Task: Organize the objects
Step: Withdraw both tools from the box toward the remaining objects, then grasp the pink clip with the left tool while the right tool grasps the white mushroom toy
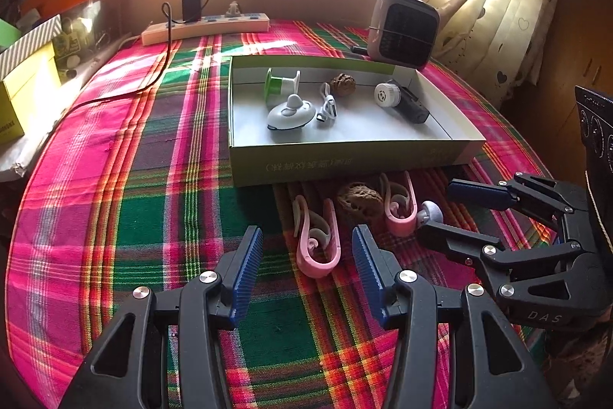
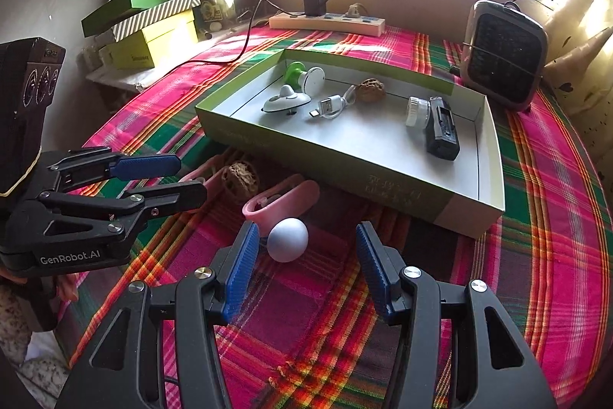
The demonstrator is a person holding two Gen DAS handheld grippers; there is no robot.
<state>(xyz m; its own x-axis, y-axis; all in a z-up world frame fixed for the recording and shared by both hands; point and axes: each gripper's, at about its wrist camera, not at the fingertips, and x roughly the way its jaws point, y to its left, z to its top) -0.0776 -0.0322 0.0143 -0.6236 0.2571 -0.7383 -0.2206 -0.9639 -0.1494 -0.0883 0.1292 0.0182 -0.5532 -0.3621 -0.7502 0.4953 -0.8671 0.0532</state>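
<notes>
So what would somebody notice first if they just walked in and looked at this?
Probably the bright pink and green plaid tablecloth that covers the whole table. Next, the shallow green cardboard box in the middle, with small things in it like a walnut and a white USB cable. Just in front of the box, two pink clips, another walnut and a small white ball lie on the cloth, with both open grippers near them.

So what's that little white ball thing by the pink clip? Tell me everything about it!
The white ball is smooth, round and matte, probably plastic, with a pale grey-lilac tint in the shade. It is the knob end of a small object; the left wrist view shows a short neck joining it toward the pink clip beside it. It rests on the plaid tablecloth, in front of the open box. It sits just ahead of the right gripper, nearer its left finger, untouched.
</notes>
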